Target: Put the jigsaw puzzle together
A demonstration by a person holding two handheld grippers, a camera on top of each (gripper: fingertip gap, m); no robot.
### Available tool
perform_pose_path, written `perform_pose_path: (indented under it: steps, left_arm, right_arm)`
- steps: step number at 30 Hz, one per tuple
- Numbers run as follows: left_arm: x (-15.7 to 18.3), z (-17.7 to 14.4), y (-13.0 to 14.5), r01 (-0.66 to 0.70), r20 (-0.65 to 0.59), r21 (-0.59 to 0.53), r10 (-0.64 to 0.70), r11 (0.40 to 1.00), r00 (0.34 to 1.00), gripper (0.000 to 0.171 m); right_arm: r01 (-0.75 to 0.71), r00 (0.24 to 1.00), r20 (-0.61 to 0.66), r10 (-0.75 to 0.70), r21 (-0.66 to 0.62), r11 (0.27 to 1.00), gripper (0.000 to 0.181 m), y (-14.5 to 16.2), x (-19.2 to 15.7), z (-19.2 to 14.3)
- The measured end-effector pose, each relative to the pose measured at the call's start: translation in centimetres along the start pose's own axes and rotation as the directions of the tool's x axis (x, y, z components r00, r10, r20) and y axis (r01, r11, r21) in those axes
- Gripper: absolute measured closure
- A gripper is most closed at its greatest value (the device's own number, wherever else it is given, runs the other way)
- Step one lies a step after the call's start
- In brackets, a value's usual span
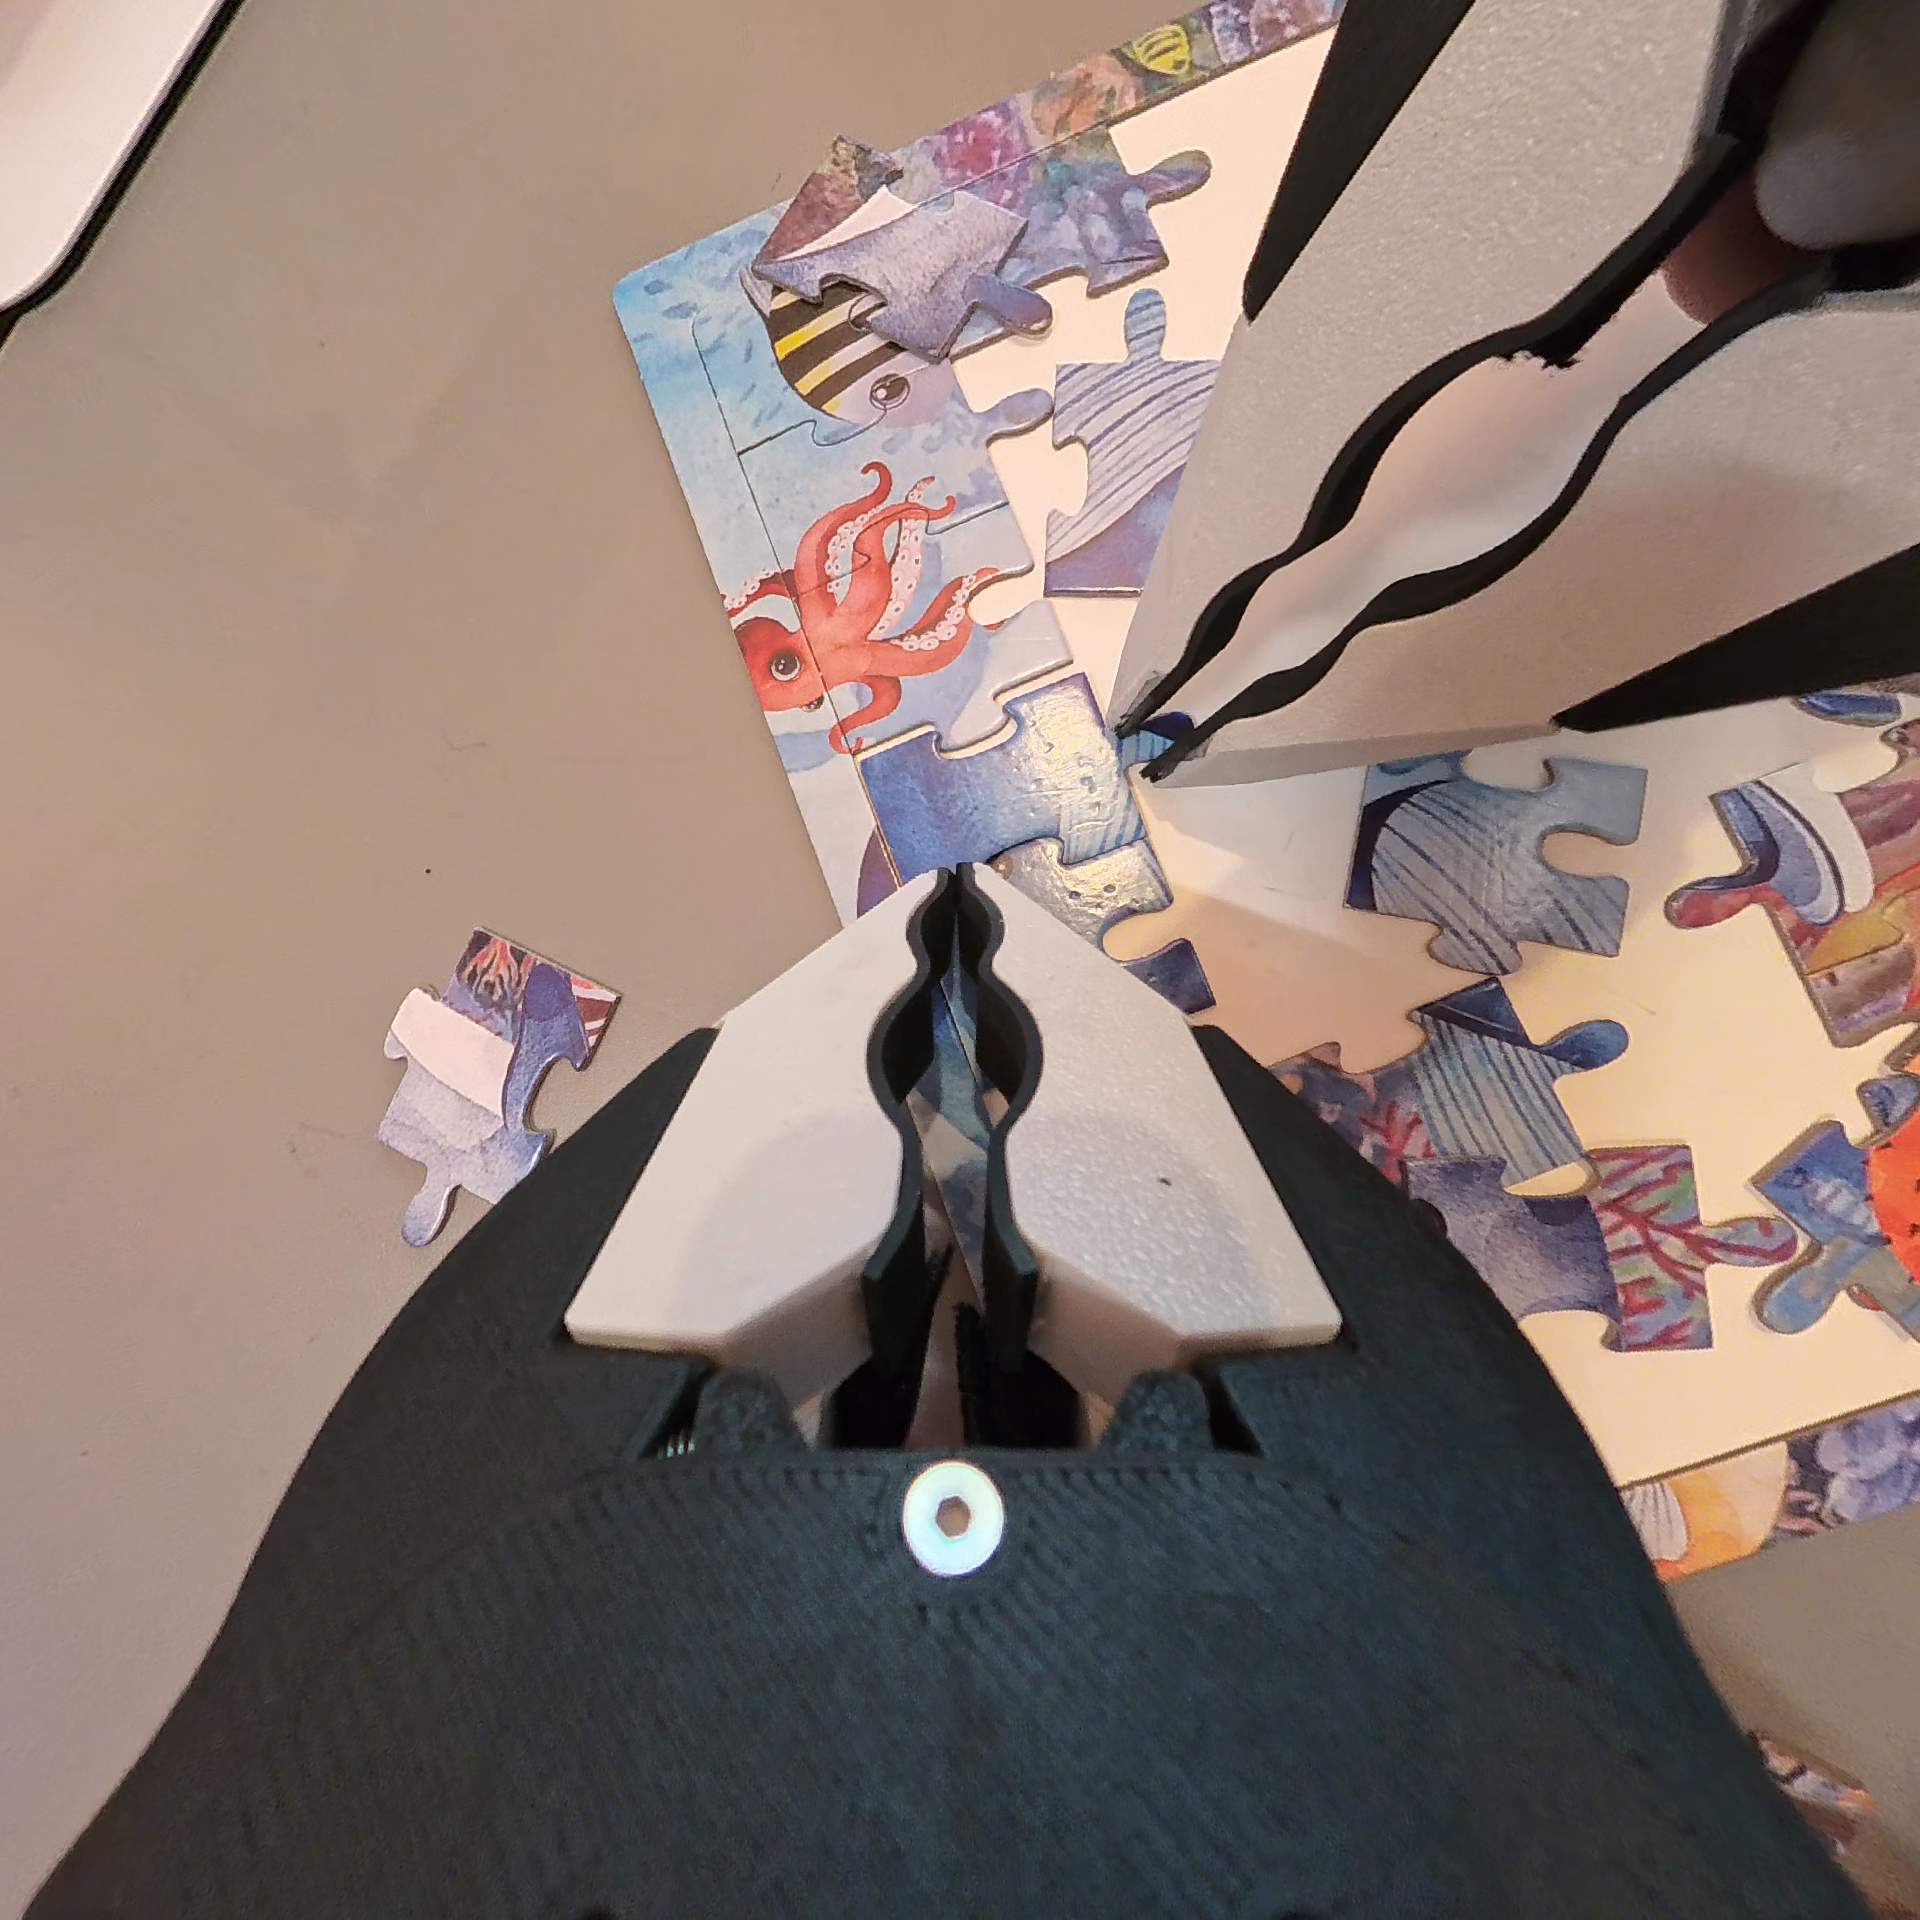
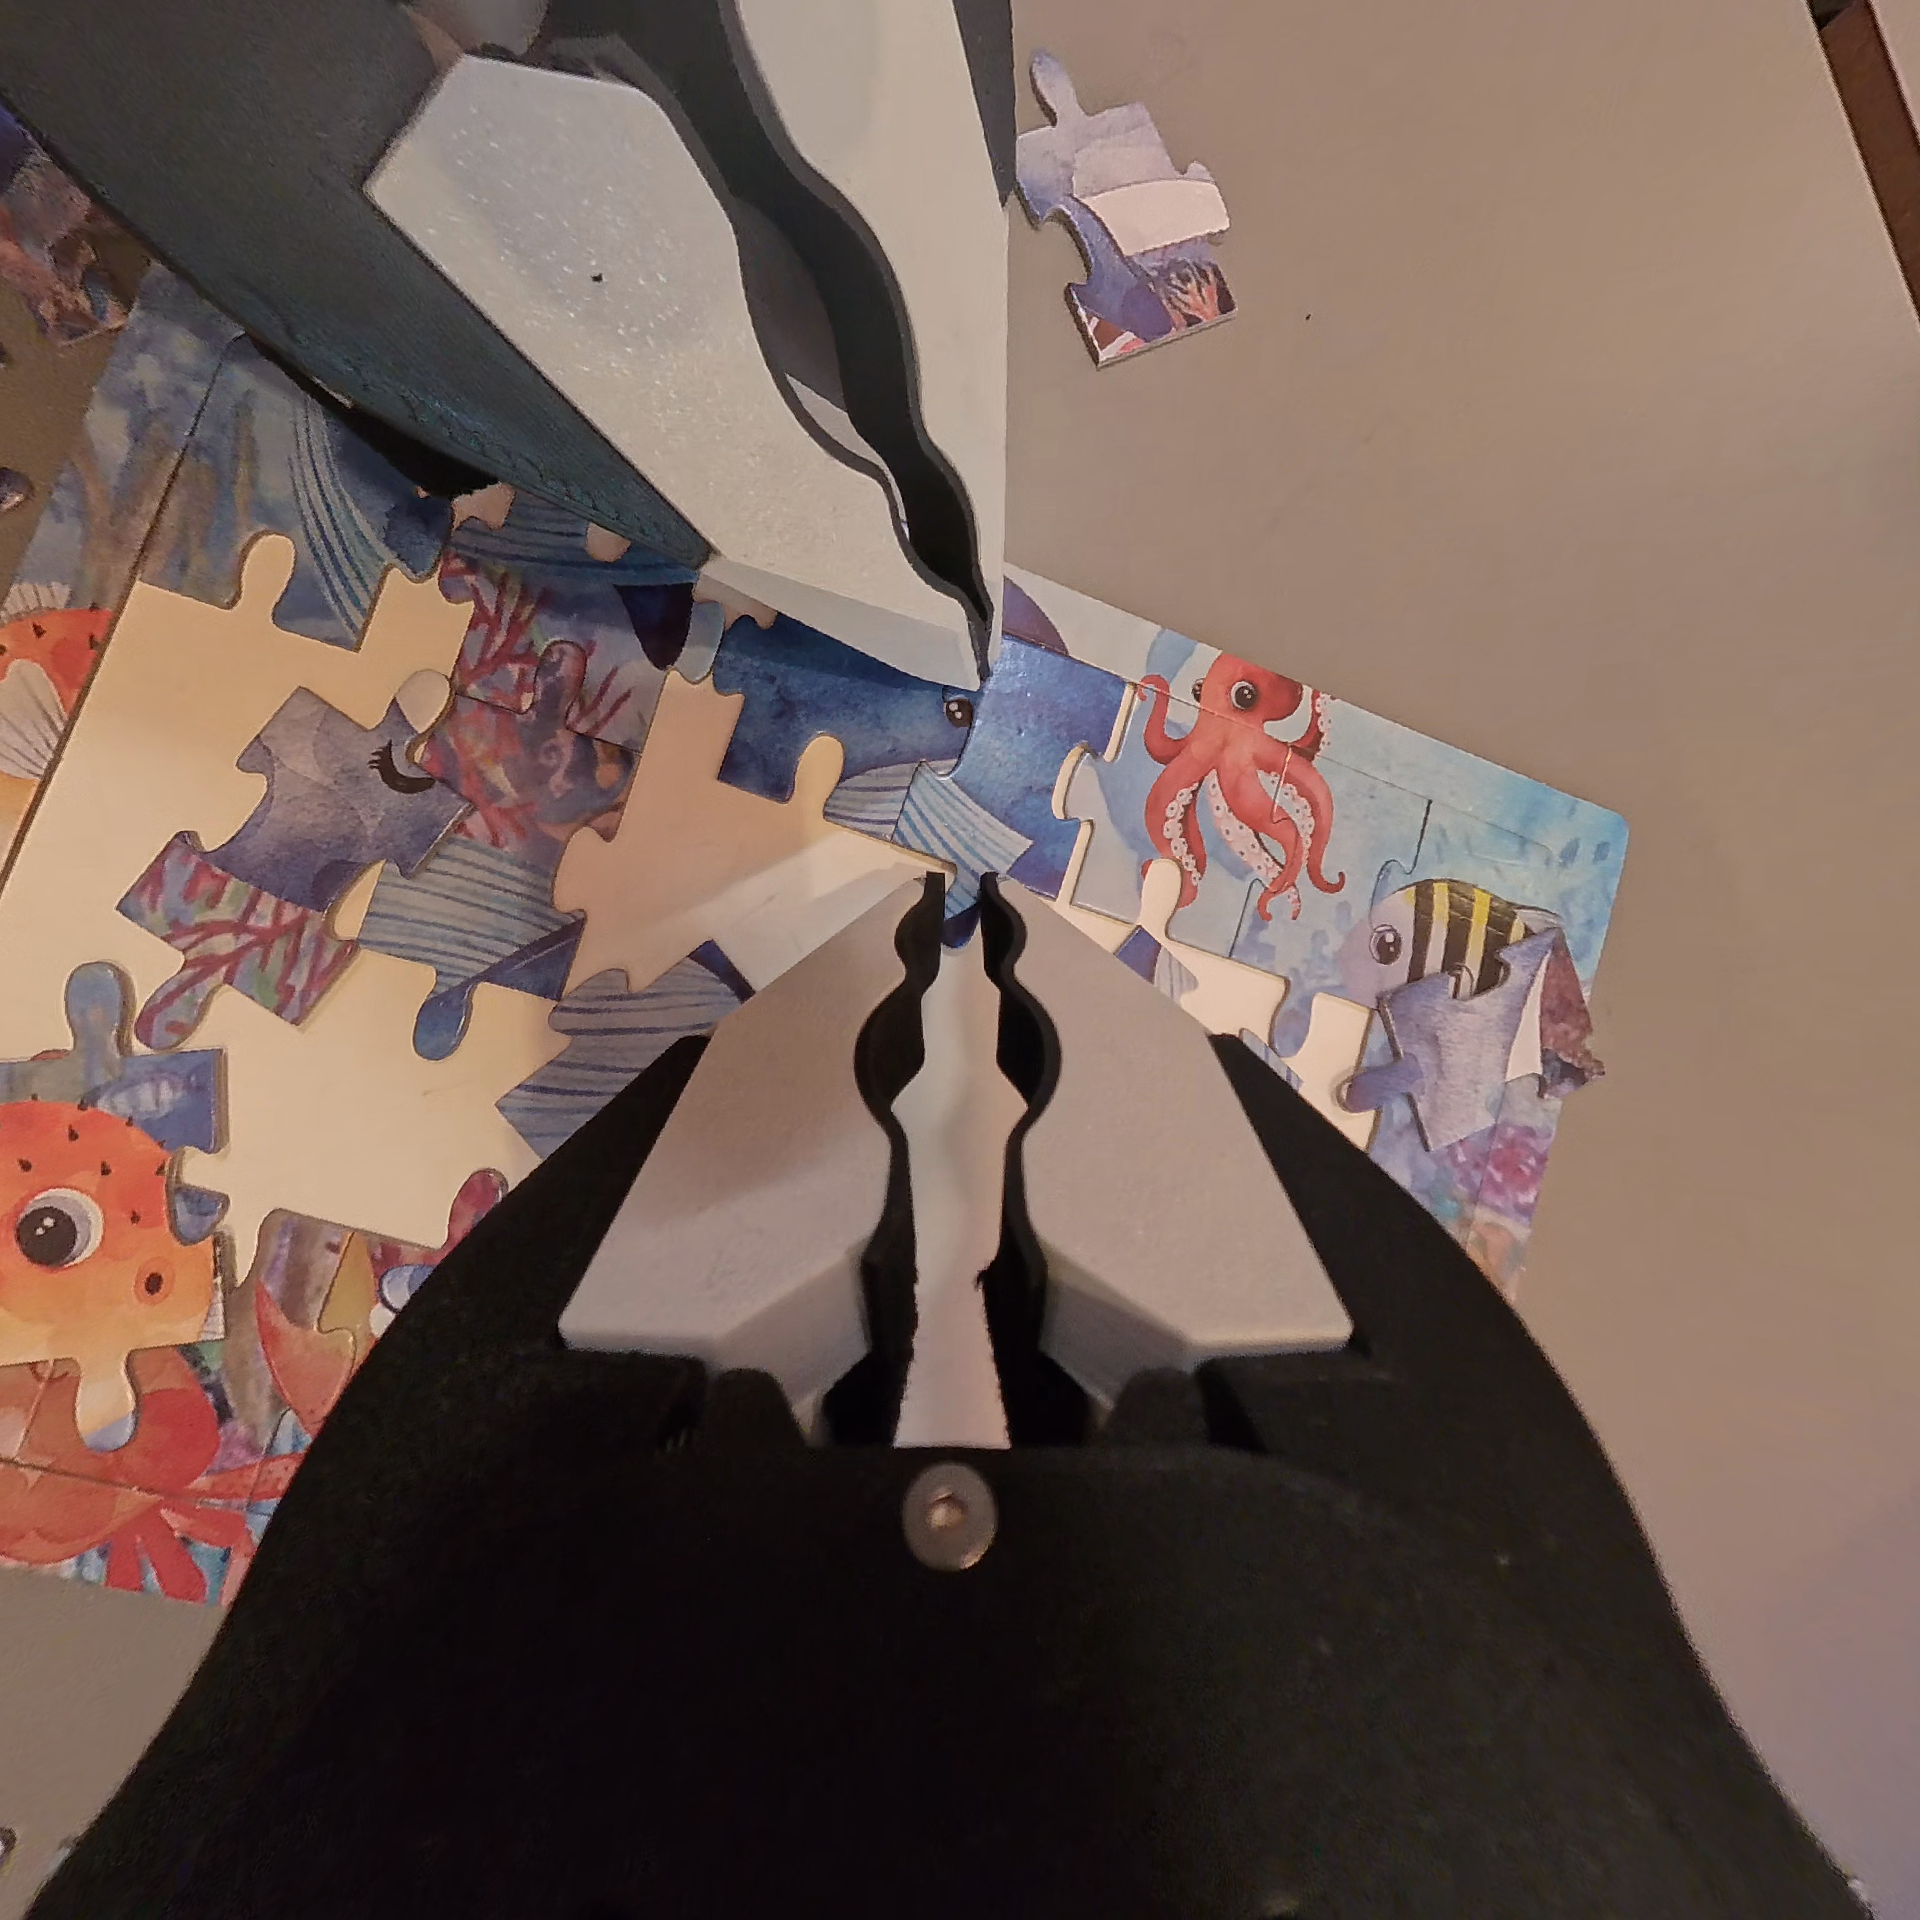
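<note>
Puzzle tray (image 2: 1558, 831): flat on the grey table (image 1: 312, 623), cream backing showing through much of the middle.

Done: the corner block with the red octopus (image 2: 1236, 769) and the striped fish (image 2: 1455, 925) sits joined and level; dark blue whale pieces (image 2: 1029, 727) are locked on beside it.

Left to do, by my reckoning well over half: several pieces lie loose and crooked on the cream backing, among them the orange puffer fish piece (image 2: 83, 1236) and a coral piece (image 2: 249, 914). One piece with a peeling corner (image 1: 904, 260) rests on top of the fish area, unseated. Another loose piece (image 1: 488, 1070) lies out on the table, just off the tray.

Left gripper (image 1: 961, 878): fingers pressed together, tips down at the edge of the dark blue pieces. A thin blue sliver shows between the pads (image 1: 914, 1039); whether it is a held piece or the puzzle seen through the gap, I cannot tell.

Right gripper (image 2: 961, 883): fingers slightly parted, a narrow gap between them, nothing held. Tips sit down on or right at the striped whale piece (image 2: 935, 821) beside the joined block, apparently pressing or nudging it; contact is not certain.
</note>
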State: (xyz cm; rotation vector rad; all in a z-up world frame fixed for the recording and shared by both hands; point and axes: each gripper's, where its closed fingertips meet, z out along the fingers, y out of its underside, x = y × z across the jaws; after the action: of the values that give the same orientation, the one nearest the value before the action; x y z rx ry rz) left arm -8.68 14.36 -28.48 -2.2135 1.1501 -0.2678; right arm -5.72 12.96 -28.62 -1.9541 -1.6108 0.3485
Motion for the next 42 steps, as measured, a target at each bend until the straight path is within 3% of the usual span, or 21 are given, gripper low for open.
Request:
perform_pose_path:
  steps: [17,26,32,42]
  left_arm:
    - [-0.2,-0.4,0.1,-0.019,0.018,-0.002,0.019,1.000,1.000,0.170]
    - [0.9,-0.6,0.5,-0.039,-0.035,-0.017,0.038,0.999,0.999,0.171]
    - [1.1,-0.7,0.7,-0.037,-0.045,-0.027,0.036,0.999,0.998,0.171]
    - [1.9,-0.9,0.8,-0.032,-0.082,-0.035,0.029,0.999,0.996,0.171]
  right_arm:
    - [-0.021,1.000,0.022,0.021,0.028,0.999,0.178,-0.2,0.2,-0.1]
    - [-0.013,1.000,0.010,0.013,0.081,0.997,0.181,-1.1,0.4,-1.0]
    - [-0.015,0.999,0.030,0.014,0.043,0.999,0.181,-0.4,0.1,-0.8]
    - [-0.068,0.996,0.058,0.066,0.028,0.997,0.169,0.2,0.3,-0.2]
